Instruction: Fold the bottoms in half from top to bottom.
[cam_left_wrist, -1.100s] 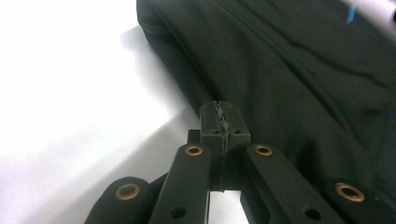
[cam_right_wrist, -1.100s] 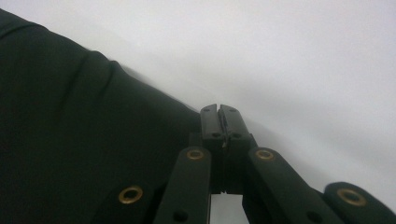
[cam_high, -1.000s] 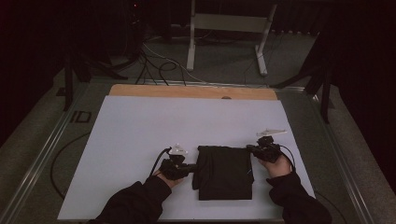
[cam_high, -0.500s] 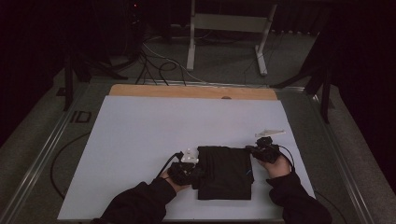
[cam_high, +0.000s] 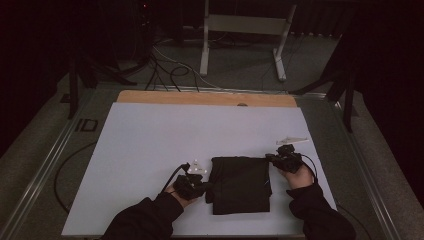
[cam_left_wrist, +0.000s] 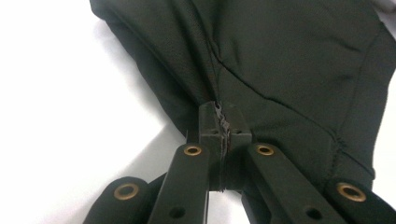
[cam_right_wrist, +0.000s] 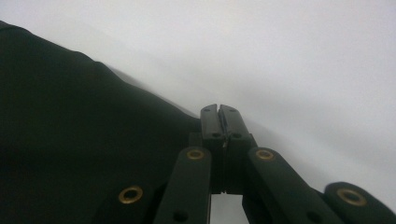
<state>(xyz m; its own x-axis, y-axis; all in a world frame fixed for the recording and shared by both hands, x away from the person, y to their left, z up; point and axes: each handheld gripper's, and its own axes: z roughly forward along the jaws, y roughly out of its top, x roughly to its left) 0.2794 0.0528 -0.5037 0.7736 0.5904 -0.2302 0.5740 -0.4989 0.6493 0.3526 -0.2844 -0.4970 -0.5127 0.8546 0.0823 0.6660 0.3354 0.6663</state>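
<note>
One folded black fabric garment (cam_high: 241, 184) lies on the white sheet-covered table (cam_high: 150, 150), close to its near edge and somewhat right of the middle. It is the single cloth item here, folded into a rough rectangle, and no box or tray stands on the table.

Two hand-held grippers work it. The left gripper (cam_high: 200, 186) sits at the garment's left edge; in the left gripper view (cam_left_wrist: 219, 122) its jaws are pressed together with a pleat of the black cloth pinched between them. The right gripper (cam_high: 272, 159) rests at the garment's far right corner; in the right gripper view (cam_right_wrist: 219, 116) its jaws are closed tight at the cloth's edge, though whether any fabric sits between them I cannot tell.

A strip of bare wooden board (cam_high: 200, 97) shows along the table's far edge. Beyond it the room is dim: a grey floor, a loose tangle of black cables (cam_high: 170, 70), and one white metal stand (cam_high: 245, 30) with two legs.
</note>
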